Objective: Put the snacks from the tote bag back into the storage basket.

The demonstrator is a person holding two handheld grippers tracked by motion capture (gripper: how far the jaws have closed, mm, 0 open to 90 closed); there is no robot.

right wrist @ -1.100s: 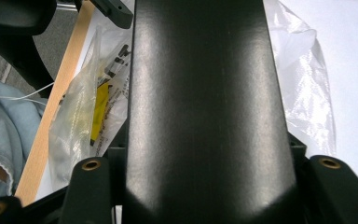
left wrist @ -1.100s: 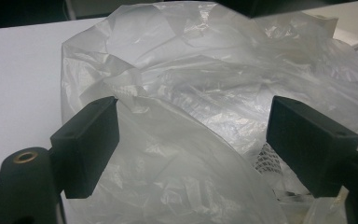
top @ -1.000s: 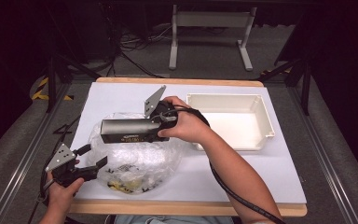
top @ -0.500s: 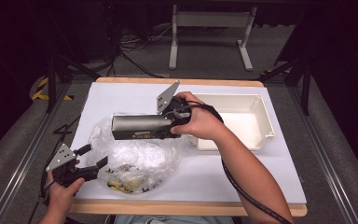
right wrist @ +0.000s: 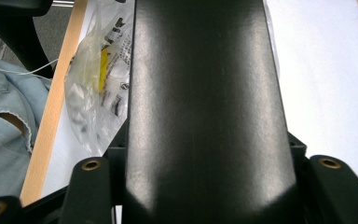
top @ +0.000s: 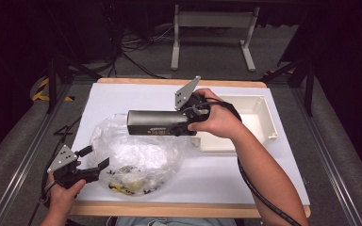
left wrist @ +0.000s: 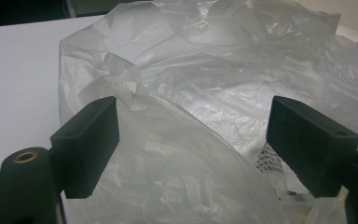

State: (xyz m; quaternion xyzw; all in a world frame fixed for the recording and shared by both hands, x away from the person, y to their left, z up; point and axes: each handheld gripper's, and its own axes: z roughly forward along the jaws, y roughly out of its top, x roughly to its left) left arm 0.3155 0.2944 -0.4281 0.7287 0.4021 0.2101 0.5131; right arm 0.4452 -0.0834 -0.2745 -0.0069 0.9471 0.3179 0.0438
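Right tool [top: 188, 123] clamps black box [top: 156, 123] above plastic bag [top: 136, 155], shifted toward tray [top: 259, 117]; left tool [top: 92, 162] gapes at bag's edge.

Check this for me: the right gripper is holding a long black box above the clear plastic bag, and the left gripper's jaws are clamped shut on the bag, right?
Not quite. The left gripper has its jaws wide open around the plastic bag, as the left gripper view shows. The right gripper does hold the black box above it.

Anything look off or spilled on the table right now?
Nothing spilled. The black box is held level over the crumpled plastic bag by the right hand-held gripper; the white tray sits square.
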